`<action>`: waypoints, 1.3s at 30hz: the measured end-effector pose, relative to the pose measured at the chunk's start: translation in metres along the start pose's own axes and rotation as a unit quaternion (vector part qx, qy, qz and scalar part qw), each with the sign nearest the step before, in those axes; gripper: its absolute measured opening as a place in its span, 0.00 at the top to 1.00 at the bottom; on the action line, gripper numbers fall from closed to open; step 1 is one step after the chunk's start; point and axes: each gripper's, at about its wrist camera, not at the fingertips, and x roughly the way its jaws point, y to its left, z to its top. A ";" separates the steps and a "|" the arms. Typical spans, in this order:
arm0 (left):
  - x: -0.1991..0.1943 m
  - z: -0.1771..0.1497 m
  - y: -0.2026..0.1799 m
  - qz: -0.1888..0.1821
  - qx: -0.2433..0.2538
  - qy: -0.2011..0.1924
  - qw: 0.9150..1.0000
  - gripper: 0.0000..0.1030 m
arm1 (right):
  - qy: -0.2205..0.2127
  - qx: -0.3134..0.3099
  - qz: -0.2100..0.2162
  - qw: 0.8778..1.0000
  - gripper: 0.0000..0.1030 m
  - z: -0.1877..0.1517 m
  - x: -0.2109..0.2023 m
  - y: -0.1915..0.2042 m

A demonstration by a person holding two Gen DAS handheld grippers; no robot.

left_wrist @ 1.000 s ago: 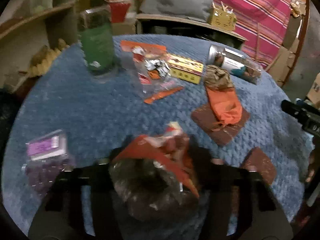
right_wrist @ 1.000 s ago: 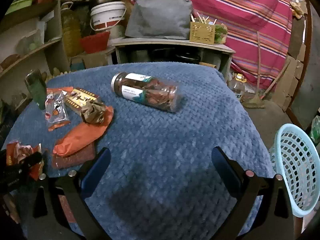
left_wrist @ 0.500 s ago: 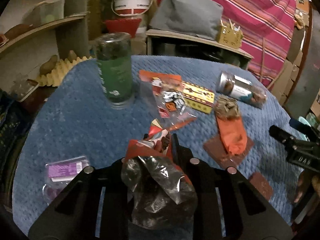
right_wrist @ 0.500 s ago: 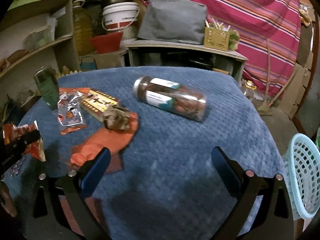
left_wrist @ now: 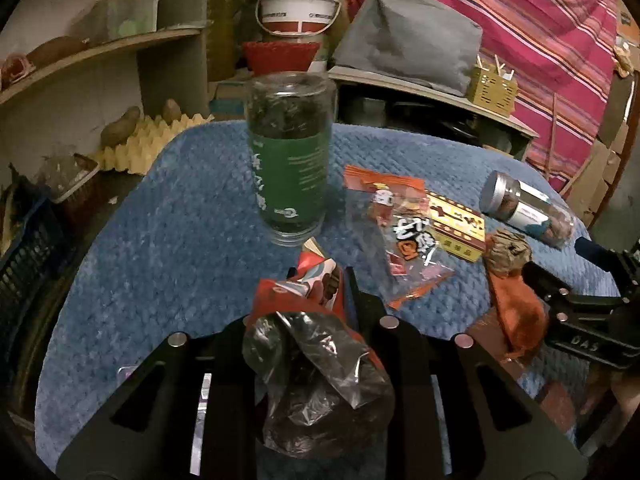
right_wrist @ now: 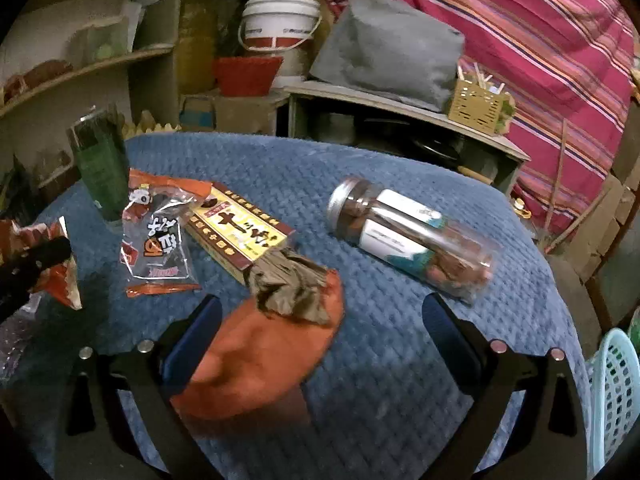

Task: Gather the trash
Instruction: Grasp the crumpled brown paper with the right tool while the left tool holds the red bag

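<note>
Red wrapper (left_wrist: 304, 292) between left fingers (left_wrist: 362, 300)

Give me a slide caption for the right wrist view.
Open right gripper over an orange wrapper and crumpled brown paper on the blue tablecloth.

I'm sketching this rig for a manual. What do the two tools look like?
Both are black frames with slotted arms and round silver bolts. The right tool has blue finger pads; white lettering marks its side in the left view. The left tool's fingers look black. No cables or sleeves show.
</note>
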 end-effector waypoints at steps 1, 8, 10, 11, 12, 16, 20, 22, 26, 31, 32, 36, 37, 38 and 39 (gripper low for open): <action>0.001 0.000 0.000 0.005 0.002 0.000 1.000 0.80 | 0.001 -0.005 -0.002 1.000 0.05 0.001 0.003 0.002; 0.002 -0.001 -0.002 0.027 0.016 -0.003 0.999 0.80 | 0.034 -0.013 0.005 0.999 0.34 0.006 0.029 0.007; 0.001 -0.001 -0.004 0.030 0.021 -0.006 0.999 0.80 | 0.040 -0.012 0.018 0.999 0.53 0.006 0.032 0.008; 0.000 -0.001 -0.004 0.029 0.020 -0.006 0.999 0.80 | 0.039 -0.014 0.025 0.999 0.61 0.007 0.031 0.009; -0.002 -0.002 -0.004 0.029 0.019 -0.008 0.999 0.80 | 0.036 -0.017 0.027 0.999 0.62 0.007 0.030 0.010; -0.007 -0.002 -0.001 0.030 0.010 -0.012 0.999 0.80 | 0.020 -0.035 0.032 0.999 0.71 0.006 0.018 0.016; -0.013 -0.003 -0.001 0.035 0.005 -0.017 0.999 0.80 | -0.008 -0.040 0.030 0.999 0.72 0.005 0.000 0.014; -0.016 -0.004 -0.002 0.035 0.002 -0.020 0.999 0.80 | -0.019 -0.039 0.034 0.998 0.72 0.005 -0.010 0.010; -0.021 -0.004 -0.005 0.034 -0.001 -0.024 0.999 0.80 | -0.026 -0.042 0.037 0.998 0.72 0.000 -0.025 0.005; -0.027 -0.006 -0.014 0.030 0.000 -0.028 0.999 0.80 | -0.024 -0.039 0.038 0.998 0.72 -0.012 -0.037 -0.007; -0.028 -0.006 -0.016 0.029 0.001 -0.029 0.999 0.80 | -0.023 -0.040 0.036 0.998 0.72 -0.014 -0.039 -0.009; -0.032 -0.009 -0.027 0.024 0.006 -0.029 0.999 0.80 | -0.022 -0.037 0.034 0.999 0.72 -0.021 -0.045 -0.018; -0.033 -0.010 -0.029 0.024 0.007 -0.029 0.999 0.80 | -0.021 -0.035 0.034 0.999 0.72 -0.023 -0.047 -0.021; -0.034 -0.010 -0.031 0.023 0.008 -0.029 0.999 0.80 | -0.021 -0.035 0.034 0.999 0.72 -0.024 -0.048 -0.022; -0.035 -0.010 -0.034 0.022 0.008 -0.029 0.999 0.80 | -0.022 -0.037 0.033 0.999 0.72 -0.026 -0.051 -0.024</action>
